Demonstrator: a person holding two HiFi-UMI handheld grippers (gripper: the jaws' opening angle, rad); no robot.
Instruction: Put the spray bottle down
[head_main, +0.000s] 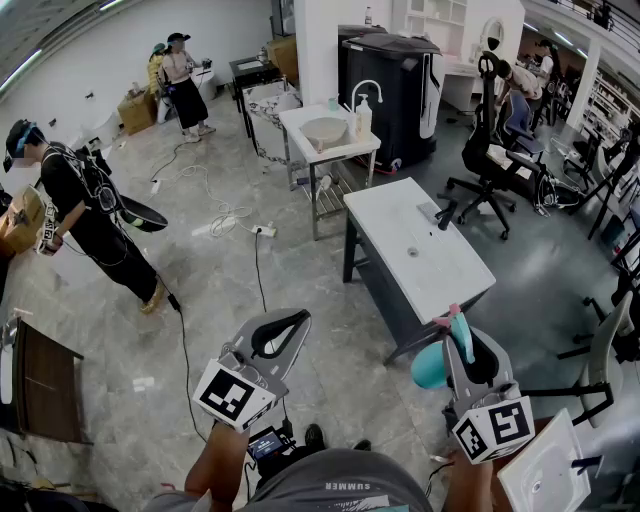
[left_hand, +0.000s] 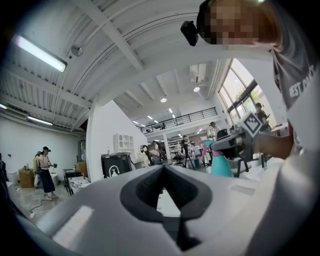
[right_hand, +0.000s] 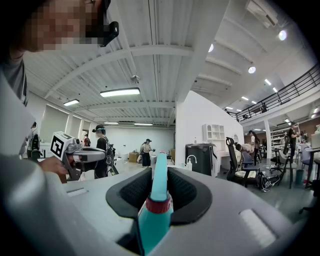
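Note:
A teal spray bottle (head_main: 432, 366) with a red collar and pink trigger is held in the air, and my right gripper (head_main: 462, 338) is shut on its neck. In the right gripper view the bottle (right_hand: 154, 212) stands between the dark pads (right_hand: 182, 195), its nozzle pointing away. It hangs just off the near corner of the white table (head_main: 420, 255). My left gripper (head_main: 300, 320) hovers over the floor to the left, shut with nothing in it. In the left gripper view its tips (left_hand: 163, 168) meet, and the bottle (left_hand: 220, 161) shows far right.
A white stand with a basin (head_main: 326, 131) and a soap dispenser sits beyond the table. Office chairs (head_main: 490, 165) stand at the right. A person (head_main: 85, 215) stands at the left, with cables on the floor. A white board (head_main: 545, 470) lies at the lower right.

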